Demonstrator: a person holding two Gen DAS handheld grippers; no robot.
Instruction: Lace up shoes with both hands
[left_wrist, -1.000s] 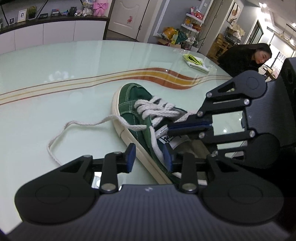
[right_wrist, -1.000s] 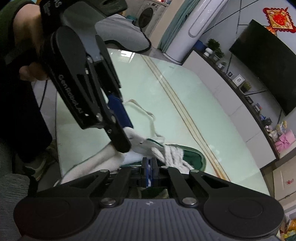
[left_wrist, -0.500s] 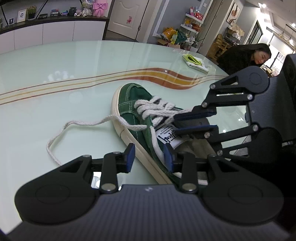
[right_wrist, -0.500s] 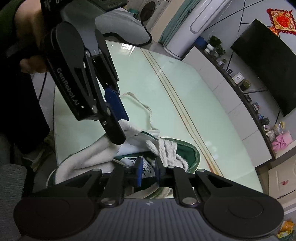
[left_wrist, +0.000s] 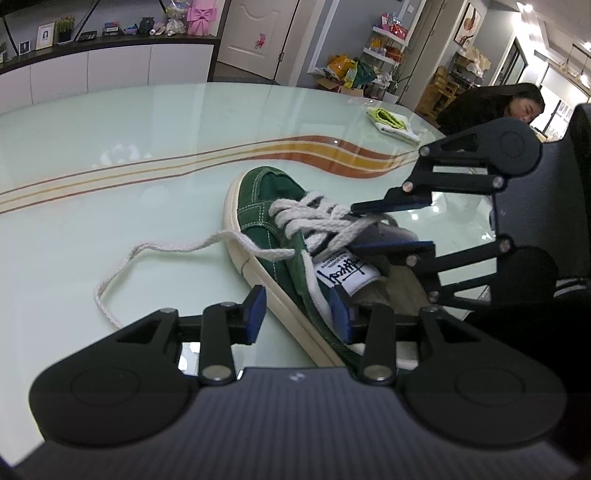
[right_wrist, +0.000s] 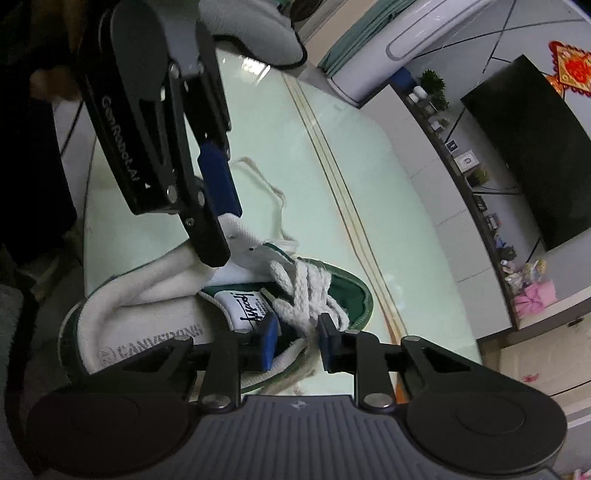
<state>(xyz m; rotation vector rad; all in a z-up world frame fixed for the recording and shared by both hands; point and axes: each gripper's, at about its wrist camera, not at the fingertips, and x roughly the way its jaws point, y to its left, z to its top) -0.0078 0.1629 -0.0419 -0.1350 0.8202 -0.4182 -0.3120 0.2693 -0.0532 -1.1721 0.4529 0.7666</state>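
Green shoe (left_wrist: 273, 221) lies on the glass table (left_wrist: 110, 147), its side between the spread fingers of the left gripper (left_wrist: 297, 314). Right gripper (right_wrist: 295, 341), fingers also parted, straddles the white laces (right_wrist: 306, 291) beside the tongue.

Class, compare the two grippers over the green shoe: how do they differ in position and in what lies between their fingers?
The left gripper spans the shoe's side wall near the collar; the right gripper straddles the white lace over the tongue. The left sits low; the right reaches in from the side. Both are open.
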